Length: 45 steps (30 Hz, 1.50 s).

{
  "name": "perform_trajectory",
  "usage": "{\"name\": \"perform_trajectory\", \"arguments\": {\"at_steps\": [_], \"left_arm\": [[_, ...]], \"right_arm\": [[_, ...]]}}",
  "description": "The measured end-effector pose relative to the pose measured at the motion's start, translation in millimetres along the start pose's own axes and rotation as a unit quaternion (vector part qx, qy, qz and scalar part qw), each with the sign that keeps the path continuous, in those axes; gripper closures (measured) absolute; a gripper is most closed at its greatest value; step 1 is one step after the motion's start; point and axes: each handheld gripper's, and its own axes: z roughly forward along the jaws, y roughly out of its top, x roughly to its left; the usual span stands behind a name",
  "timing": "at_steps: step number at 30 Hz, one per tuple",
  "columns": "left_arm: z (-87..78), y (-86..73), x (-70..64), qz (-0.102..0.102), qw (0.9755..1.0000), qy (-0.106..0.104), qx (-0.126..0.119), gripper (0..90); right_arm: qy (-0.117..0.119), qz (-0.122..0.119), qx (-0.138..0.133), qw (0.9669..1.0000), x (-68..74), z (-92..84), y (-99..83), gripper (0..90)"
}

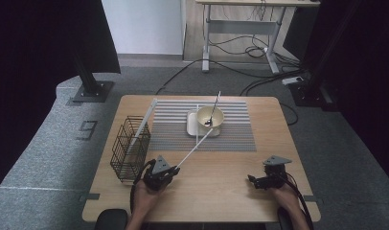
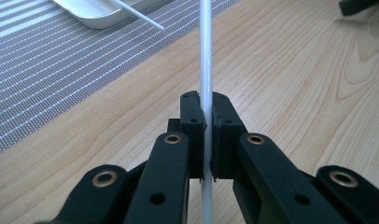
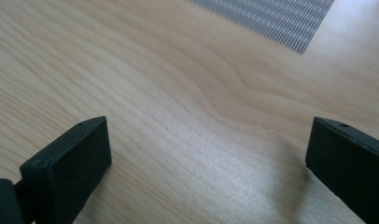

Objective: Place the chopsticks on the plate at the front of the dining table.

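The left claw (image 2: pixel 206 122) clamped our white rod (image 2: pixel 205 60) while the right claw (image 3: pixel 206 163) gaped above the worktop (image 3: pixel 187 93); we judged a steady, level carry wisest.

Wide-apart tool (image 3: pixel 206 163) jaws over table (image 3: pixel 178 93)

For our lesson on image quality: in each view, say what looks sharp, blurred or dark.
High view: dark at both side edges, the light wooden table evenly lit. Left gripper view: the left gripper gripping the thin white rod is sharp, the far white tray soft. Right gripper view: the black fingers are blurred and a soft shadow lies between them.
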Motion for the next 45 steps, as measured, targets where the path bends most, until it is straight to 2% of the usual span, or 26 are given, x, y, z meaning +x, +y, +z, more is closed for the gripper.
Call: {"name": "perform_trajectory", "arguments": {"at_steps": [3,9,15,32,38,45], "left_arm": [[1.2,0.8,0.5,-0.007,1.0000,-0.002,0.001,85.4],[5.5,5.0,2.1,-0.004,1.0000,-0.002,0.003,85.4],[8.1,11.8,6.7,-0.012,0.9999,-0.003,0.001,85.4],[10.0,41.8,27.2,-0.023,0.9995,0.019,0.009,85.4],[17.1,50.2,35.6,-0.033,0.9992,0.018,0.014,85.4],[30.8,60.0,43.2,-0.035,0.9987,0.024,0.028,85.3]], "right_arm": [[0.015,0.007,0.005,0.9998,0.2,1.3,0.7,0.0],[0.015,0.008,0.005,0.9998,0.4,1.5,0.7,0.0],[0.015,0.008,0.006,0.9998,0.4,1.6,0.7,0.0],[0.016,0.008,0.006,0.9998,0.4,1.6,0.7,0.0],[0.016,0.008,0.006,0.9998,0.4,1.6,0.7,0.0],[0.016,0.008,0.006,0.9998,0.4,1.5,0.7,0.0]]}}
